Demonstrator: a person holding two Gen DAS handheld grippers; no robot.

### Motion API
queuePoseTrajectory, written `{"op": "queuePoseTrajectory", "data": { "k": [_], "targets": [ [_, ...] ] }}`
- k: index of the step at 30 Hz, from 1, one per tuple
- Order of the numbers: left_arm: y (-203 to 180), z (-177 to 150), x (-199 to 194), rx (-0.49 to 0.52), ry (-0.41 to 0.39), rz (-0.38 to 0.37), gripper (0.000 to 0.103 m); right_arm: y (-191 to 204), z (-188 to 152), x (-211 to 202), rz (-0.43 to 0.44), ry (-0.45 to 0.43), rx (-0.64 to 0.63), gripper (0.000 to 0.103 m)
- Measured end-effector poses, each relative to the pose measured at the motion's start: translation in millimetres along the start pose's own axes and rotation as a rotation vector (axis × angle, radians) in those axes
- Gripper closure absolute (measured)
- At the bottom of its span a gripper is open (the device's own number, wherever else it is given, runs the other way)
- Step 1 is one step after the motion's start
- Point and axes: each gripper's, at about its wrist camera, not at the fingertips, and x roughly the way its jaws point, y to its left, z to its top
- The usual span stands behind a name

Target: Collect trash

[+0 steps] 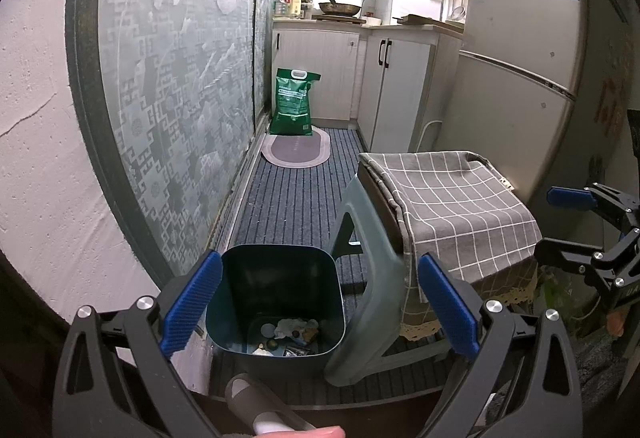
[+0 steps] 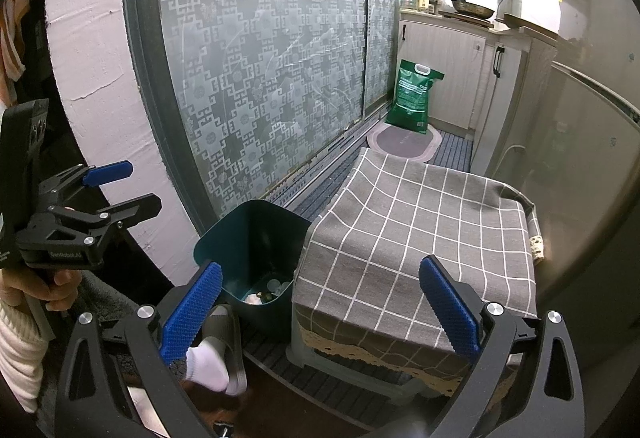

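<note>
A dark teal trash bin [image 1: 276, 302] stands on the striped floor mat, with several bits of trash [image 1: 290, 334] at its bottom. My left gripper [image 1: 320, 308] hangs open just above the bin's mouth, nothing between its blue pads. In the right wrist view the same bin [image 2: 250, 238] sits left of a stool, trash [image 2: 268, 290] visible inside. My right gripper [image 2: 320, 308] is open and empty over the front edge of the checked cloth. Each gripper shows in the other's view: the right one [image 1: 576, 222] at the right edge, the left one [image 2: 120, 190] held by a hand.
A grey-green plastic stool [image 1: 368, 318] covered by a grey checked cloth [image 2: 420, 238] stands right of the bin. A patterned sliding glass door [image 1: 172, 78] runs along the left, a fridge [image 1: 520, 58] on the right. A slippered foot [image 2: 216, 354] rests near the bin. A green sack [image 1: 294, 102] stands far back.
</note>
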Motion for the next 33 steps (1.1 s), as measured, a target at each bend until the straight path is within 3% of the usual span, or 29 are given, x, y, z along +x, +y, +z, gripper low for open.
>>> {"op": "queuePoseTrajectory", "data": {
  "k": [33],
  "targets": [
    [4.6,-0.8,0.7,0.007,0.005,-0.007,0.003,0.6,-0.5,-0.1,-0.001,0.001,0.001,0.003]
  ]
}}
